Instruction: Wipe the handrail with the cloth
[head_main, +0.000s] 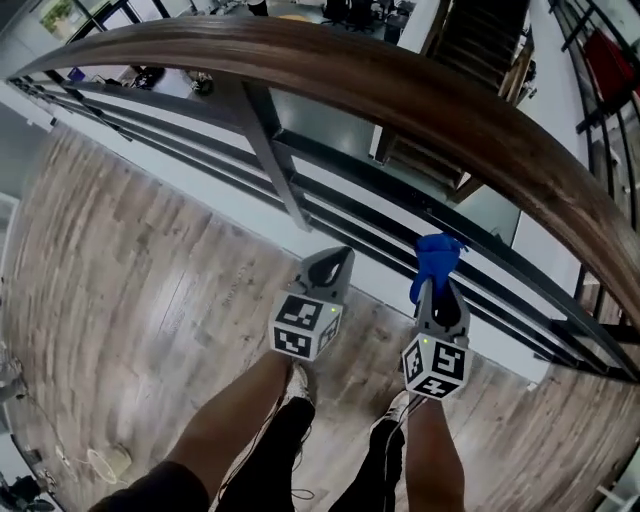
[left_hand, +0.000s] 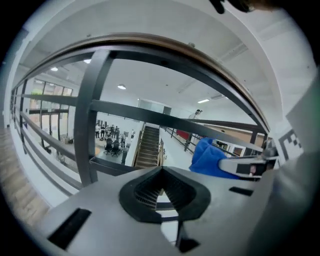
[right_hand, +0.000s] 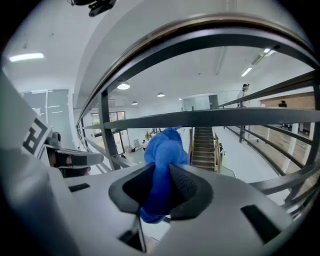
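— What is the left gripper (left_hand: 161, 174) doing?
— Its jaws are pressed together on nothing, and it is held low beside the dark railing post (head_main: 270, 148).
— And the right gripper (right_hand: 162, 176)?
— It pinches the blue cloth (right_hand: 161, 150), which bunches up above the tips.
— Where is the cloth?
— Below the curved wooden handrail (head_main: 400, 90), apart from it.

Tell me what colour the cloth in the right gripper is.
The cloth is bright blue, shown best in the right gripper view.
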